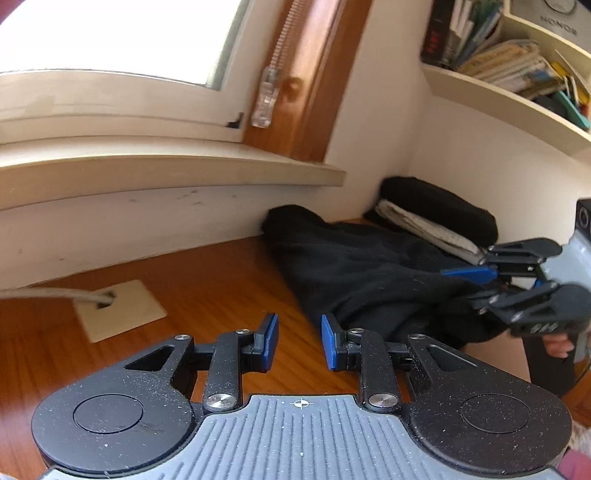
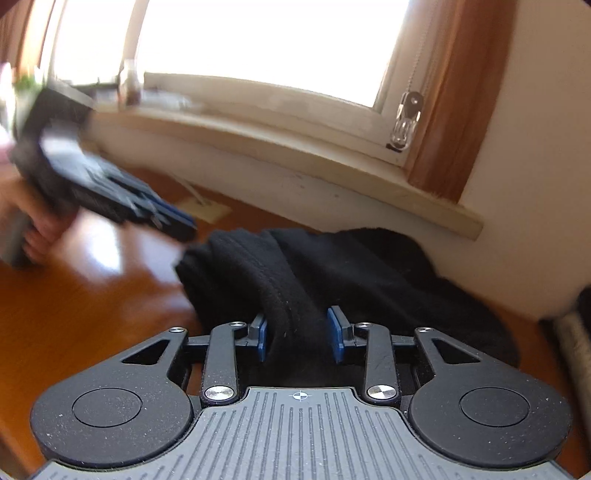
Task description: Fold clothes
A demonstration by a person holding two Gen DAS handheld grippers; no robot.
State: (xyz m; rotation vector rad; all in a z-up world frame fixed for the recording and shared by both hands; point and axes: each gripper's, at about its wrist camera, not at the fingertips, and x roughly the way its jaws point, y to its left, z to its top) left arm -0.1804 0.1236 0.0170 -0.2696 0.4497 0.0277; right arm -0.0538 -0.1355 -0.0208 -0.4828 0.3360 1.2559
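Wooden desk (image 1: pixel 192 280) | shelf box (image 1: pixel 557 22) reads "HONOR" | left tongs (image 1: pixel 300 341) released, empty | right tongs (image 2: pixel 300 338) straddle black garment (image 2: pixel 295 273), grip unclear

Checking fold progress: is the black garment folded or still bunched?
Bunched, not neatly folded. The black garment lies in a rumpled heap on the desk, ridges and creases running unevenly; one thick fold passes between the right gripper pads.

I log colours only. Garment (image 2: pixel 332 273): plain black, no print. Desk (image 1: pixel 207 280): glossy orange-brown wood grain. Left gripper (image 1: pixel 300 341): black frame, blue pads, grey ribbed body. Right gripper (image 2: pixel 300 334): the same black, blue and grey. Floor plate (image 1: pixel 122 310): cream. Sill (image 1: pixel 166 170): pale beige. Wall (image 1: pixel 461 147): off-white. Window trim (image 1: pixel 314 74): warm brown wood. Folded stack (image 1: pixel 439 218) in the corner: black over light grey.
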